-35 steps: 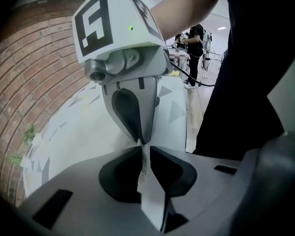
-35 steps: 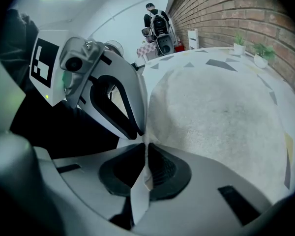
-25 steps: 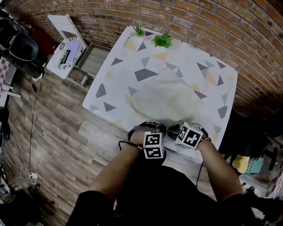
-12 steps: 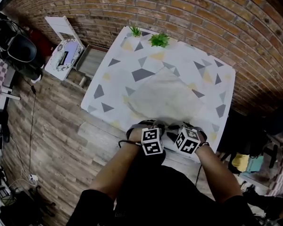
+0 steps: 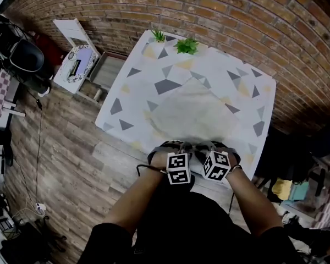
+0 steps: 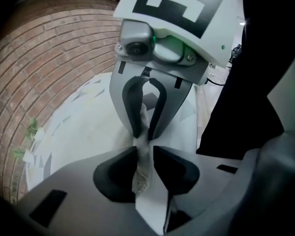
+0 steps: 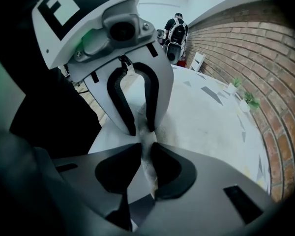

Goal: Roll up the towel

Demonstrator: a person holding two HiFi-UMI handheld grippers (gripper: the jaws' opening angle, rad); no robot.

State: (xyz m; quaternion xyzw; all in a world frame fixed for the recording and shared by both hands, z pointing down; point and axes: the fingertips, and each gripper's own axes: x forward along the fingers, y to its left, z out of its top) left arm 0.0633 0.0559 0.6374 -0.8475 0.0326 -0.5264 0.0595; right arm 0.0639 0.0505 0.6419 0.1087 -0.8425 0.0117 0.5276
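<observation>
Towel (image 5: 195,114): pale, spread flat across the middle of the worktop (image 5: 133,73). Its near edge is gathered up at the worktop's near side, where both claws hold it. No rolled part shows.
Worktop: covered in a white cloth with grey and yellow triangles; 2 small green plants (image 5: 187,45) stand at the far edge by the brick wall (image 5: 236,15).
Left claw (image 6: 145,154): clamped on a thin upright fold of the towel's edge. The jaws have just been opening a little, and the cloth sits between the pads, touching both.
Right claw (image 7: 146,149): clamped on a bunched strip of the same edge. The jaws have just been closing, and the cloth fills the narrow gap between them.
Facing: each gripper view shows the other claw just beyond, nose to nose, with towel cloth running from one to the other.
Change, right: the marker cube sits lower and nearer the left cube than 1 second ago, and shows a different tilt.
Change, left: the cube is in the same spot as in both earlier frames.
Change, towel: the flat part lies as it did before.
Floor (image 5: 71,164): wood planks, left of the worktop.
</observation>
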